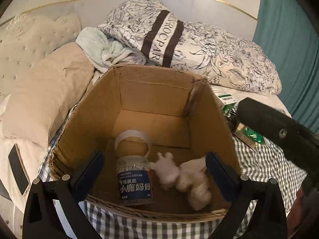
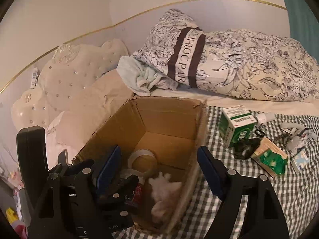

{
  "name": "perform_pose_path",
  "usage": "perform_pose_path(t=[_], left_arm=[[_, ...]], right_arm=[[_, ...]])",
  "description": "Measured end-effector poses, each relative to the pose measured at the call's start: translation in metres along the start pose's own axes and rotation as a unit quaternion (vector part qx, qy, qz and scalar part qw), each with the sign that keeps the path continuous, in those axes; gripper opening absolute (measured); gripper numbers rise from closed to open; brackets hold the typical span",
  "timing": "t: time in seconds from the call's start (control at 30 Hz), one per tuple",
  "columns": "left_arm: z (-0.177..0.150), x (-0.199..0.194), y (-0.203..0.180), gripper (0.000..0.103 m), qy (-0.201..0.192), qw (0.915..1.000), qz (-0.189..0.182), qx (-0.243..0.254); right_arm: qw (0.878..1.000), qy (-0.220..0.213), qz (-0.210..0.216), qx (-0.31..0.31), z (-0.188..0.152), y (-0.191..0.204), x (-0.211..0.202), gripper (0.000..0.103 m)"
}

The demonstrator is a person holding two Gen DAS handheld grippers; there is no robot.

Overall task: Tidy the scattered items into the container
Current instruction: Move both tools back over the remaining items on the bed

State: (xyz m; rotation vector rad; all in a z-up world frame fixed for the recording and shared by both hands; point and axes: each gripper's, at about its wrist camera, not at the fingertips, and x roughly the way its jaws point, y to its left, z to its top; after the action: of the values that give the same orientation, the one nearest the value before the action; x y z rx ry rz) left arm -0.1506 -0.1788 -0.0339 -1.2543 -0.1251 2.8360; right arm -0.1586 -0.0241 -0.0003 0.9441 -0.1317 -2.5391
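Observation:
An open cardboard box (image 1: 151, 91) stands on the checked bedspread; it also shows in the right wrist view (image 2: 165, 119). Inside lie a clear jar with a blue label (image 1: 134, 181), a roll of tape (image 1: 132, 139) and white fluffy stuffing (image 1: 189, 177). My left gripper (image 1: 153, 177) is open and empty above the box's near rim. My right gripper (image 2: 159, 171) is open and empty over the box's right wall. A green and white carton (image 2: 235, 127), a black clip (image 2: 247, 145), a green packet (image 2: 271, 159) and crumpled wrappers (image 2: 295, 137) lie on the spread to the right.
A floral pillow (image 1: 209, 47), a mint towel (image 1: 103, 47) and a beige pillow (image 1: 45, 91) lie behind the box. A phone (image 1: 19, 171) lies at the left. A teal curtain (image 1: 289, 39) hangs at the right. The left gripper's body (image 2: 89, 189) crowds the box's left side.

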Motion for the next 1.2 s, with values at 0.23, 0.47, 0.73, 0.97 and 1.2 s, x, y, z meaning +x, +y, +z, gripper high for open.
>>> perform_pose_path(t=[0.23,0.47,0.73,0.97,1.2], left_arm=[[0.002,-0.026,-0.039,0.103,-0.014,0.9998,-0.007,0.012],[-0.005,-0.047,-0.107,0.103,-0.029,0.9987,-0.030,0.030],[-0.033,-0.027,-0.188,0.103,-0.009,0.9976,-0.059,0.033],[-0.043,0.014,-0.224,0.103,0.015,0.9982,-0.051,0.027],[-0.024,0.083,-0.254,0.103,0.004,0.9978,-0.045,0.049]], right_arm=[[0.999,-0.024,-0.021,0.023,-0.004,-0.037,-0.050,0.079],[0.995,-0.051,-0.072,0.042,-0.021,-0.097,-0.119,0.079],[0.986,-0.055,-0.146,0.066,-0.063,-0.175,-0.173,0.079],[0.979,-0.041,-0.168,0.103,-0.093,-0.231,-0.171,0.079],[0.976,-0.023,-0.183,0.114,-0.092,-0.280,-0.118,0.079]])
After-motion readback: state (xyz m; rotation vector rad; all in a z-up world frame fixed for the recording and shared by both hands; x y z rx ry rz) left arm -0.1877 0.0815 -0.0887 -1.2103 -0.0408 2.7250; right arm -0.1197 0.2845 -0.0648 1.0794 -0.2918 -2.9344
